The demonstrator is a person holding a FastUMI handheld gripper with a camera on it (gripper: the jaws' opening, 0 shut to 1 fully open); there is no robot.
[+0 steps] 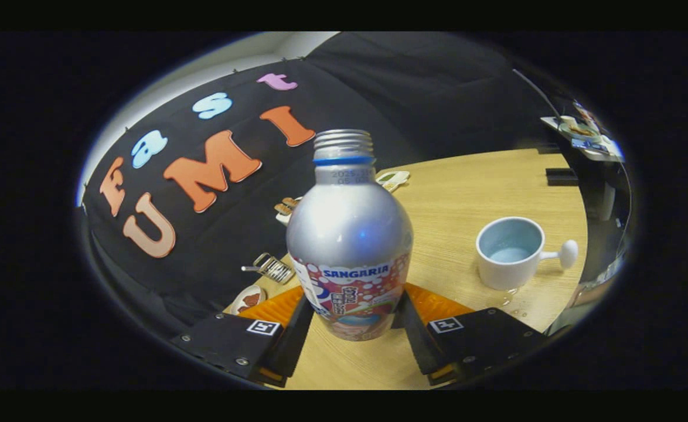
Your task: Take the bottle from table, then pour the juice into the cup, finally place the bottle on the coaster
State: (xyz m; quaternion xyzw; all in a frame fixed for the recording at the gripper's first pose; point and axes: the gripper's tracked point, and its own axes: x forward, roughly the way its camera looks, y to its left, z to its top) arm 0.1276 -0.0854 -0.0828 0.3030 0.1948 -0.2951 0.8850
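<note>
A silver aluminium bottle (348, 228) with a colourful label, a blue ring and an open threaded neck stands between my fingers. My gripper (351, 305) is shut on its lower body, one finger on each side of the label. Whether the bottle's base touches the wooden table (467, 187) I cannot tell. A white cup (511, 252) with a pale blue inside and a knob handle stands on the table beyond the right finger, upright and apart from the bottle. A few drops lie on the wood by the cup's foot.
Small items lie along the table's far edge by the black cloth wall: a metal clip-like piece (269, 268), a small dish (249, 300) and two packets (394, 179). A dark stand with clutter (584, 138) rises past the table's right end.
</note>
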